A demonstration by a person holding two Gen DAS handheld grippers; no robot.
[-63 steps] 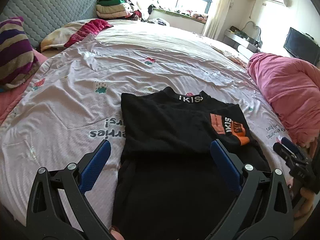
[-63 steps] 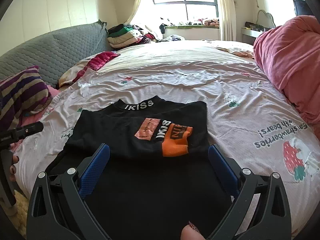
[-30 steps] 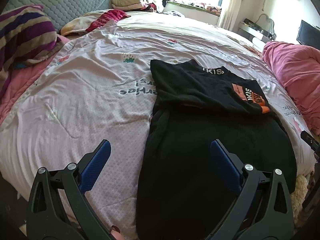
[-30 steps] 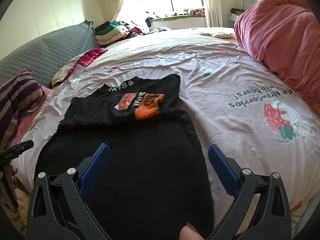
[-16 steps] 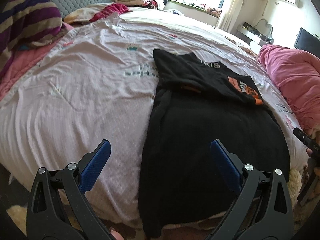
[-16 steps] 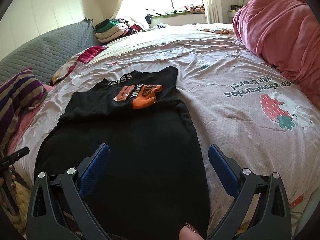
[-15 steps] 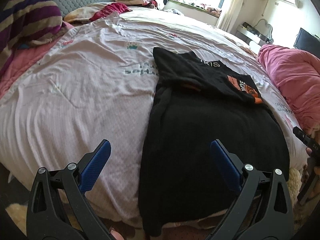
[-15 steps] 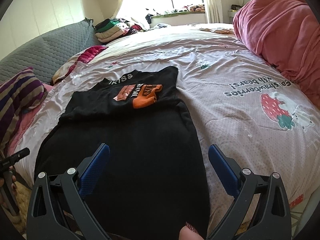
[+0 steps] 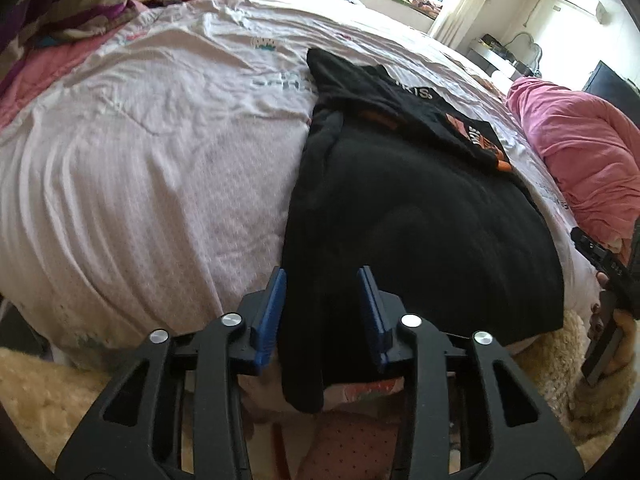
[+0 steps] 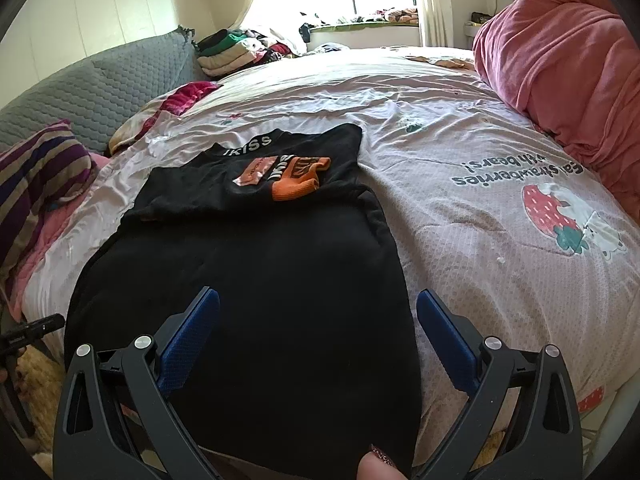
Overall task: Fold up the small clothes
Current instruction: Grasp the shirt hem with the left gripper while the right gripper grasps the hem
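Garment: we're looking at a black garment (image 10: 260, 280) spread lengthwise on the bed, its near hem hanging over the near edge of the mattress.
Folded top: at the far end of it lies a folded black shirt (image 10: 288, 164) with an orange patch and white lettering at the collar, resting on the garment's far part.
Left gripper: our left gripper (image 9: 322, 312) is down at the garment's near left corner, pointing steeply downward; the jaws have just been closing and now stand narrow, with the black hem between the blue pads (image 9: 270, 312).
Left grip: we cannot tell whether the pads actually press the cloth; a sliver of gap seems to show on each side.
Right gripper: our right gripper (image 10: 318, 344) hovers over the near right part of the garment, jaws spread wide, nothing pinched between them.
Hands: a fingertip (image 10: 378, 468) shows at the bottom of the right wrist view; in the left wrist view a hand (image 9: 612, 328) holds the other tool at the far right.
Bed: pale sheet (image 10: 460, 128) printed with strawberries and text, wrinkled.
Surroundings: pink blanket (image 10: 560, 40) heaped at right, striped pillow (image 10: 36, 176) at left, a stack of folded clothes (image 10: 224, 50) far off near the window.
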